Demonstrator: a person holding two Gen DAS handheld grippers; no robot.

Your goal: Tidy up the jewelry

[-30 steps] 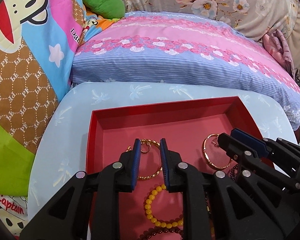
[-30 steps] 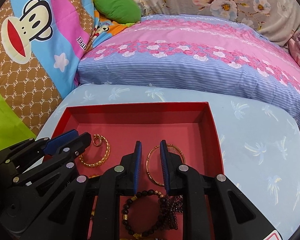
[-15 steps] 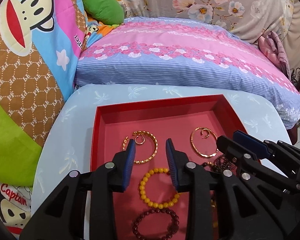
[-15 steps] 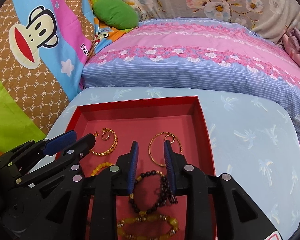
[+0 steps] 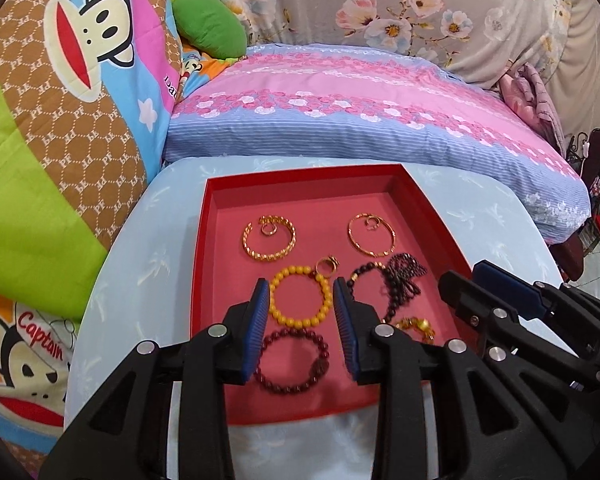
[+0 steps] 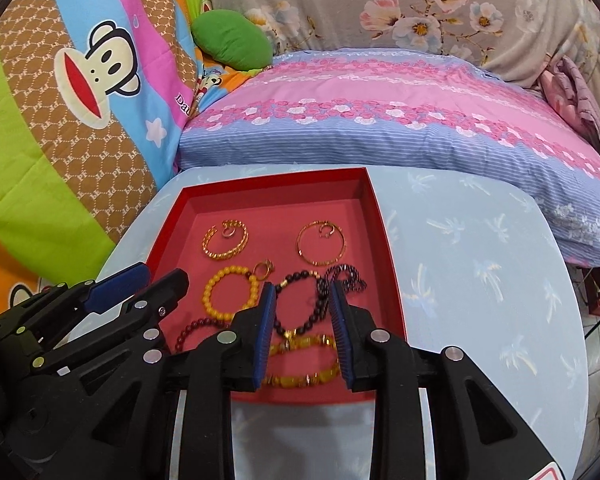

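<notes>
Both our claws, left [image 5: 301,312] and right [image 6: 302,312], hang narrowly parted and empty over the tray [image 5: 198,280] on the tabletop [image 6: 480,280]. We'd untangle the dark beads [image 6: 340,280] next, pinching one strand gently.

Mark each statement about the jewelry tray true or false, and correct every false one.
1. All the jewelry lies inside the red tray. True.
2. The left gripper clamps the yellow bead bracelet. False: its jaws are apart, above the bracelet, and hold nothing.
3. Two gold bangles lie in the tray's far row. True.
4. The right gripper holds a gold bangle. False: it is empty, with open jaws.
5. The tray rests on a green cushion. False: it rests on a light blue surface.
</notes>
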